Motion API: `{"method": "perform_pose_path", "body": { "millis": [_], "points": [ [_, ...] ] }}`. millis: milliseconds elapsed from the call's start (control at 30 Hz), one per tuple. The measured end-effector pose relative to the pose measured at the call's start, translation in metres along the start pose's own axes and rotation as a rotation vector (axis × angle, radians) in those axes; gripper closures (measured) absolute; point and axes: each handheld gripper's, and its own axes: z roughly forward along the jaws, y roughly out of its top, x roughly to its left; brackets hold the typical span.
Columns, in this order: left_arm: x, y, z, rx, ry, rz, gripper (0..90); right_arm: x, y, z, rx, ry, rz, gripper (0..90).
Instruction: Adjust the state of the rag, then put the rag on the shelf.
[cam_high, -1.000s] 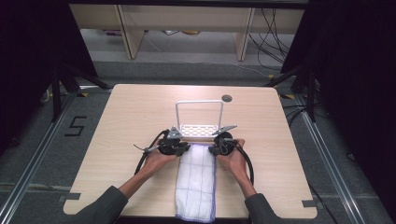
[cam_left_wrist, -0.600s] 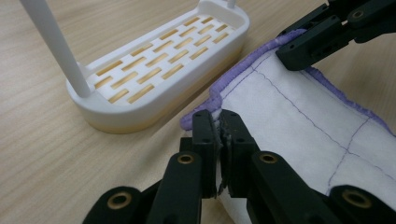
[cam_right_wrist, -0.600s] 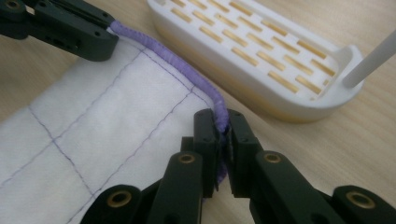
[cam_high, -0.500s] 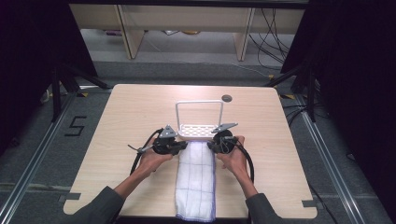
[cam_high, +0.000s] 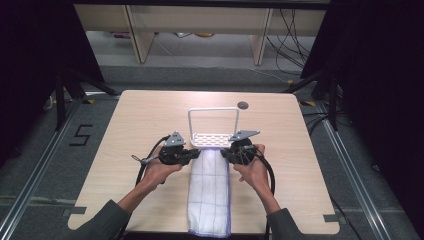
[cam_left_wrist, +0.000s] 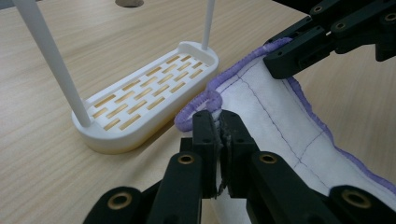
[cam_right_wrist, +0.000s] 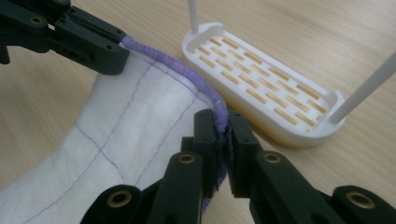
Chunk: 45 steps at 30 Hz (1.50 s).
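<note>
High view shows the long white quilted cloth with purple stitched edging (cam_high: 210, 195) lying lengthwise on my pale wooden bench (cam_high: 125, 125), its far end raised just before the white slotted plastic rack with its tall wire hoop (cam_high: 212, 139). My left tool (cam_left_wrist: 218, 122) and right tool (cam_right_wrist: 222, 122) each pinch a far corner, probably so the edge stays taut for draping over that hoop.

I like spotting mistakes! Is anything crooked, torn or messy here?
Nothing stands out. The white cloth lies straight down the table, its purple edge whole. The left gripper and right gripper each pinch a corner of its far end. The white rack stands upright just beyond it.
</note>
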Motion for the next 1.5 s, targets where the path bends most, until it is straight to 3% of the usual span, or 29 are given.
{"method": "perform_pose_path", "body": {
  "millis": [67,200,233,267,533,633,733,933,1033,1067,1200,1267,1500],
  "points": [
    [-0.002,0.001,-0.002,-0.010,-0.002,-0.005,85.2,0.000,0.002,-0.004,0.016,0.007,-0.021,84.8],
    [-0.004,0.006,-0.010,-0.023,-0.002,-0.005,85.2,0.003,0.005,-0.009,-0.031,0.005,-0.037,84.8],
    [-0.006,0.008,-0.013,-0.038,0.005,-0.005,85.2,0.005,0.007,-0.014,-0.014,0.010,-0.027,84.9],
    [-0.007,0.008,-0.014,-0.044,0.017,-0.004,85.2,0.006,0.006,-0.012,-0.047,0.009,-0.034,84.9],
    [-0.008,0.011,-0.019,-0.052,0.014,-0.023,85.0,0.007,0.008,-0.018,-0.030,0.019,-0.030,84.8],
    [-0.011,0.013,-0.021,-0.059,0.004,-0.015,85.1,0.007,0.010,-0.019,-0.051,0.034,-0.068,84.8],
    [-0.012,0.015,-0.024,-0.060,0.007,-0.020,85.0,0.009,0.011,-0.022,-0.054,0.028,-0.037,84.8],
    [-0.013,0.017,-0.027,-0.078,0.007,-0.025,85.2,0.010,0.013,-0.027,-0.055,0.017,-0.040,84.8],
    [-0.015,0.020,-0.029,-0.074,0.008,-0.019,85.2,0.010,0.014,-0.028,-0.076,0.015,-0.068,84.9],
    [-0.015,0.020,-0.029,-0.079,-0.001,-0.022,85.3,0.011,0.015,-0.029,-0.075,0.027,-0.047,84.9],
    [-0.017,0.023,-0.031,-0.080,0.004,-0.017,85.2,0.011,0.017,-0.034,-0.077,0.021,-0.044,84.9],
    [-0.018,0.025,-0.032,-0.086,-0.002,-0.020,85.3,0.012,0.018,-0.035,-0.105,0.029,-0.045,84.9],
    [-0.027,0.040,-0.050,-0.135,-0.031,-0.012,85.4,0.020,0.026,-0.055,-0.133,0.038,-0.062,85.0]
  ]
}}
